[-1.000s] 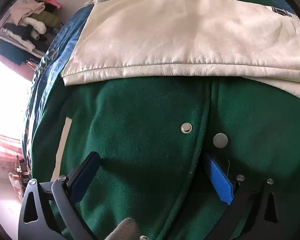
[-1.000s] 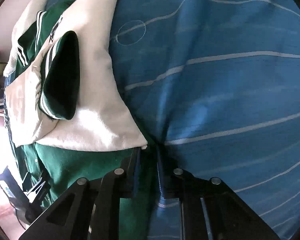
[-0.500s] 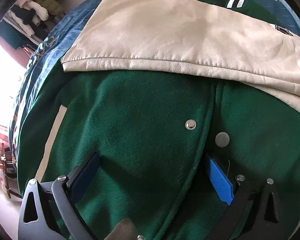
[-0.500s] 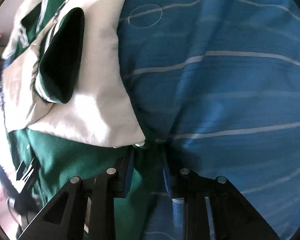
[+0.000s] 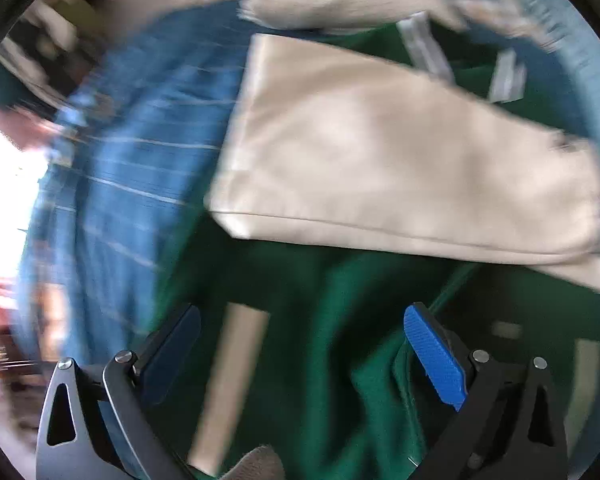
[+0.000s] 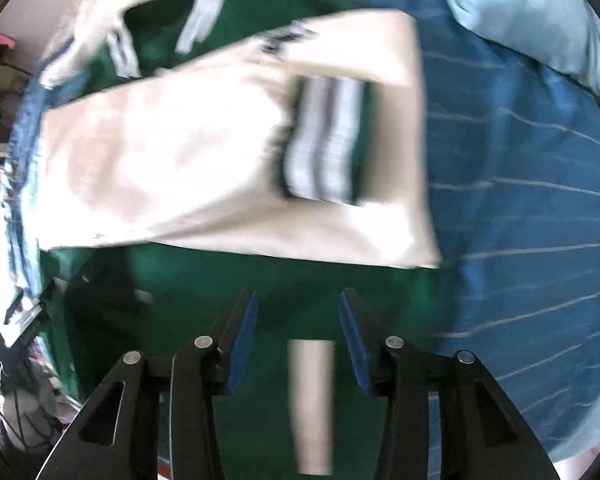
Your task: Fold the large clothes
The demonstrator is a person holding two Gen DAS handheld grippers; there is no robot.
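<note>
One green jacket [image 5: 340, 360], two cream sleeves; left gripper [image 5: 300, 352] fingers wide, right gripper [image 6: 296, 332] fingers opening, empty.

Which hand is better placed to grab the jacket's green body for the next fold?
Left, probably. The left gripper has a raised ridge of the green jacket between its wide jaws; the right gripper, jaws opening, hangs over flat cloth.

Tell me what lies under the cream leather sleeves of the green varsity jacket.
Beneath the folded cream leather sleeves lies the green wool jacket body, spread on the blue striped bedsheet. A striped green cuff rests on top. The jacket's covered chest area is hidden.
</note>
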